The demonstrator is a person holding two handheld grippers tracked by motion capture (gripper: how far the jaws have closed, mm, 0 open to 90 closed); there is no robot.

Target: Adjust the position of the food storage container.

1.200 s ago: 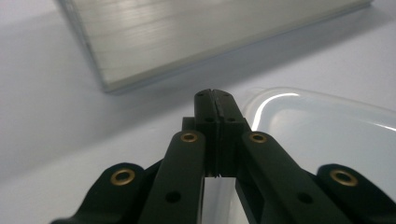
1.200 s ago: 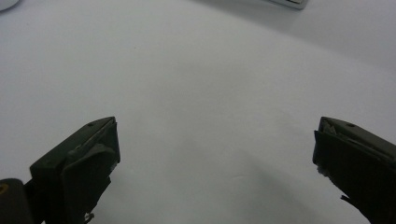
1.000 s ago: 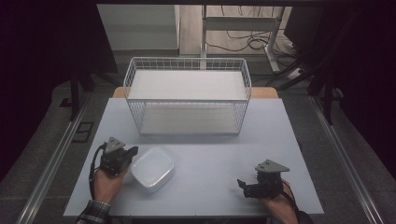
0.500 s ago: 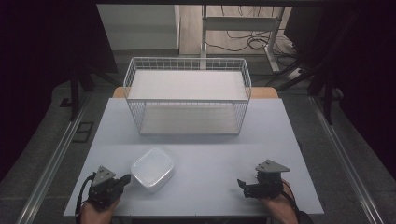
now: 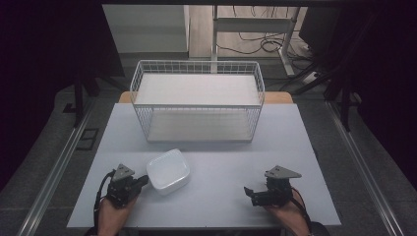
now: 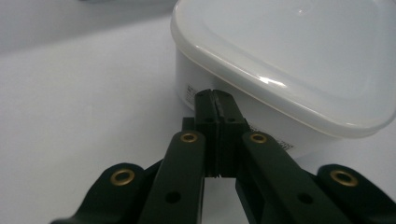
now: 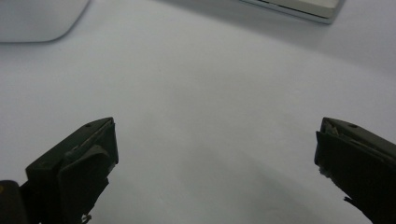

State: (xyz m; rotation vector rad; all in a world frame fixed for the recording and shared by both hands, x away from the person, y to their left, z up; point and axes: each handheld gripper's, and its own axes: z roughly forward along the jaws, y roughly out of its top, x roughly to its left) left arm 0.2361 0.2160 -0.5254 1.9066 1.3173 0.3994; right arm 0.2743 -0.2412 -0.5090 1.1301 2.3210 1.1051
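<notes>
White plastic box (image 5: 168,170) with its lid on stands on the table (image 5: 211,147), near the front edge and left of the middle. At its left side, the left gripper (image 5: 142,180) has its jaws pressed together, tips just beside the box wall, holding nothing. Behind stands a wire basket (image 5: 197,101), empty. At the right, the right gripper (image 5: 250,191) rests spread open. I judge the work is hardly begun: the box is not yet lifted.

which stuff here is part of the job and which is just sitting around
In the job:
- white lidded container
- left gripper, shut, tips at the container's side
- right gripper, open, nothing between its jaws

Just there:
- wire basket at the table's far edge
- cables on the floor behind
</notes>
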